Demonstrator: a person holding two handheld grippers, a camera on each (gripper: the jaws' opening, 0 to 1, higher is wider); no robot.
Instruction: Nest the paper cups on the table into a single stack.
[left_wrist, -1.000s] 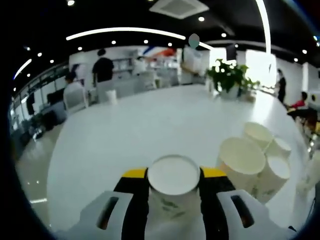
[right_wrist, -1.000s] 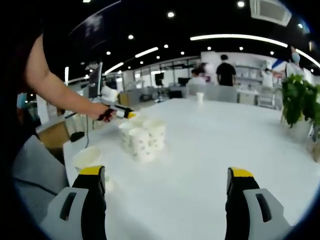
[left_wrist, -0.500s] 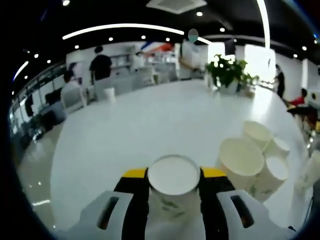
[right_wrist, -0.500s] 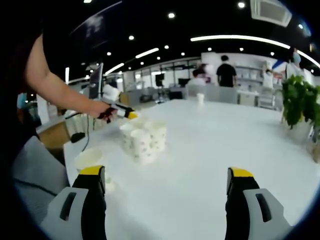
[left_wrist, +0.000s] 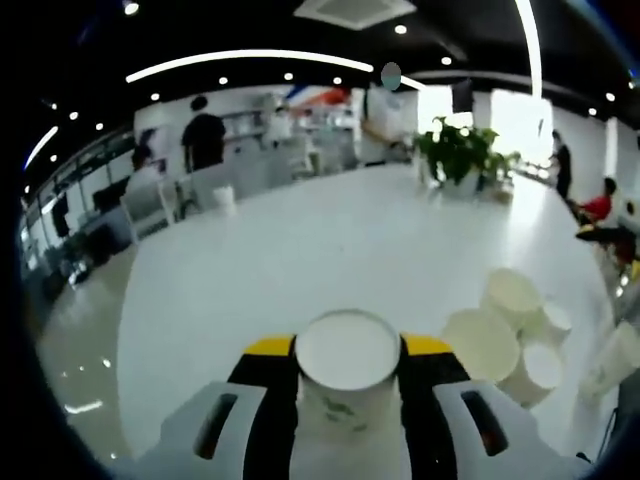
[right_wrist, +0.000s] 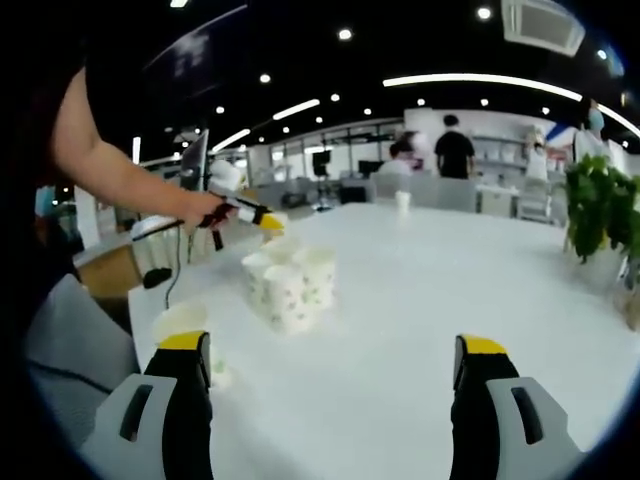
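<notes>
My left gripper (left_wrist: 347, 362) is shut on a white paper cup (left_wrist: 347, 350) with a green print, held upright above the white table (left_wrist: 300, 260). A cluster of several open paper cups (left_wrist: 508, 328) stands on the table to its lower right. In the right gripper view the same cluster (right_wrist: 288, 283) sits left of centre. A person's hand holds the left gripper (right_wrist: 262, 220) just above and behind it. One lone cup (right_wrist: 180, 324) stands near the table's left edge. My right gripper (right_wrist: 333, 385) is open with nothing between its jaws.
A potted plant (left_wrist: 458, 153) stands at the far side of the table, seen too as the plant (right_wrist: 600, 205) at the right edge. A single distant cup (right_wrist: 402, 199) sits near the far rim. People and desks fill the background. A monitor (right_wrist: 192, 160) stands at the left.
The left gripper has risen a little with its cup, so the cup cluster sits lower and smaller in its view. The right gripper has stayed put and open.
</notes>
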